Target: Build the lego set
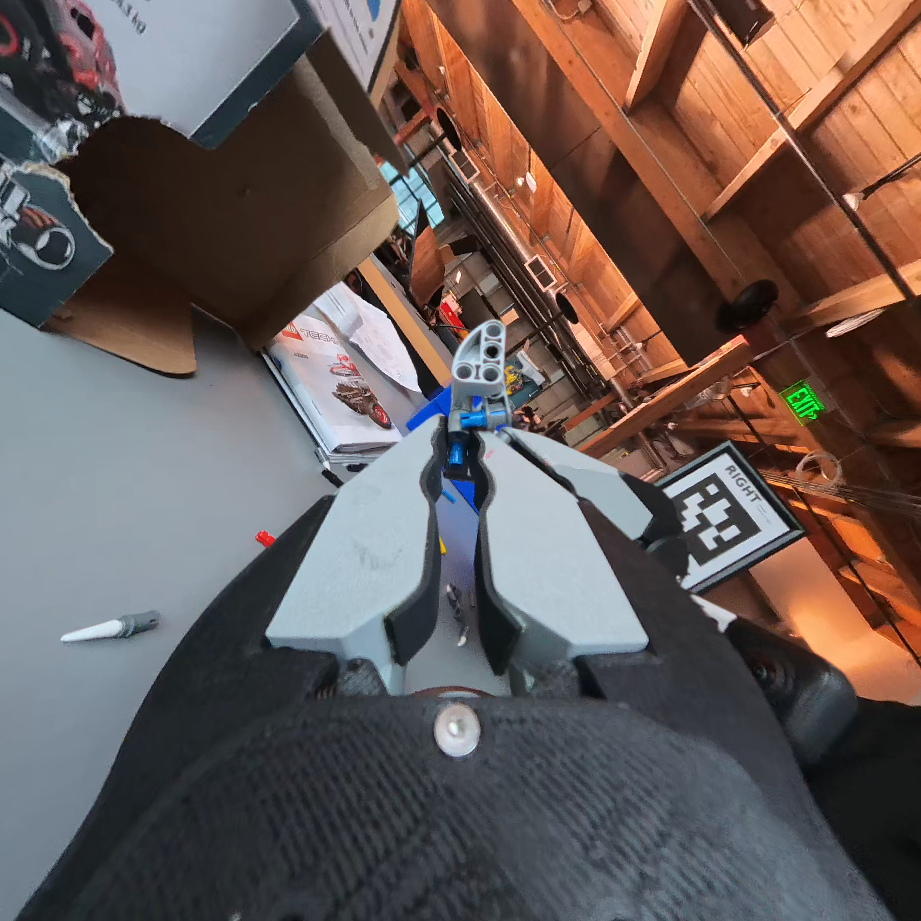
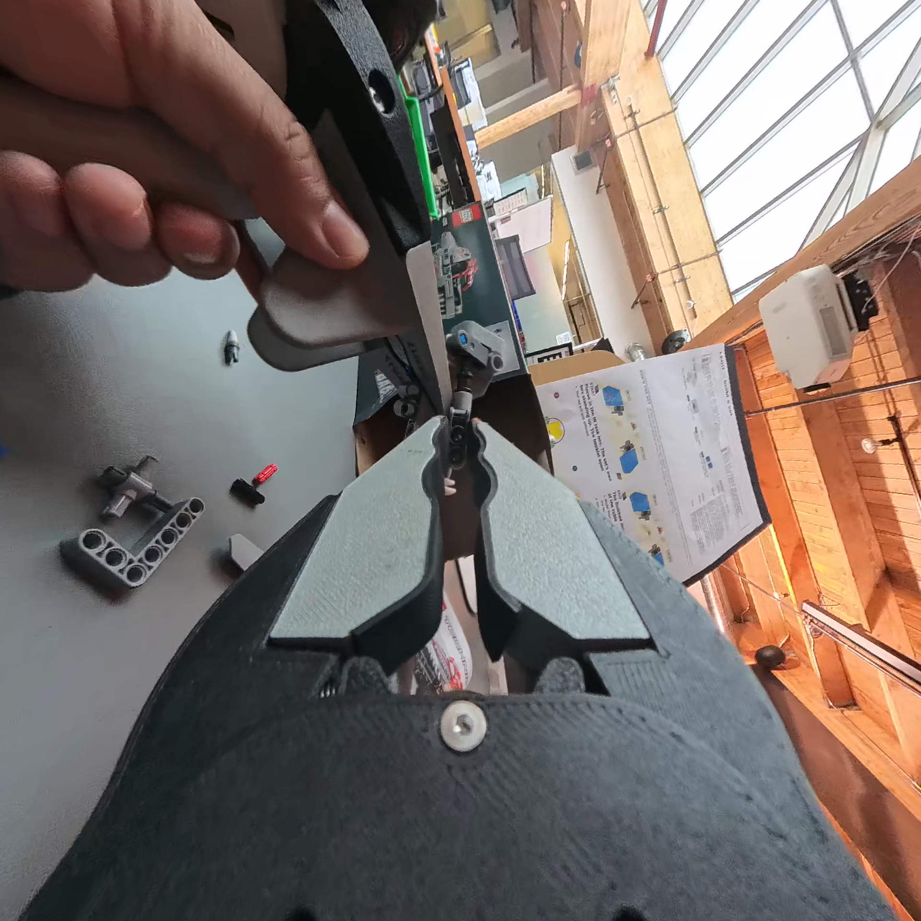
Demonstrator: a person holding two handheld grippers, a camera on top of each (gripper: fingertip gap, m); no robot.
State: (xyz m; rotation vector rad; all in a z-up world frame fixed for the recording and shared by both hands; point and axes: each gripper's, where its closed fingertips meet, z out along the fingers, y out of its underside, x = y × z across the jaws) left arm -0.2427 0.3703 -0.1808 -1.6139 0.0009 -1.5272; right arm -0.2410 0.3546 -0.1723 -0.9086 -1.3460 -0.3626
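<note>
Grey and blue plastic makes up the small sub-assembly (image 1: 477, 383) held aloft between the two tools, well clear of the grey table (image 1: 124, 473). In the left wrist view it shows a light-grey curved piece with round holes on top, a blue pin crossing below it and a second blue pin running down between the fingers. The left gripper (image 1: 461, 448) is clamped on that lower blue pin. In the right wrist view the right gripper (image 2: 457, 438) is closed on a dark, slender connector at the assembly's other end, with a grey joint and a blue-centred piece above it. A person's hand (image 2: 164, 149) grips the handle of the left tool just beside it.

Progress is judged early. Only this handful of pieces is joined. On the table lie an L-shaped grey beam (image 2: 134, 548), a grey axle cluster (image 2: 127, 486), a black pin (image 2: 246, 491), a red pin (image 2: 265, 473) and a white pointed piece (image 1: 107, 629), all loose. The set's box (image 1: 45, 199) and the instruction booklet (image 1: 344, 393) lie beyond. Most of the build appears to remain.

Whether the two held ends are fully seated together cannot be told.
</note>
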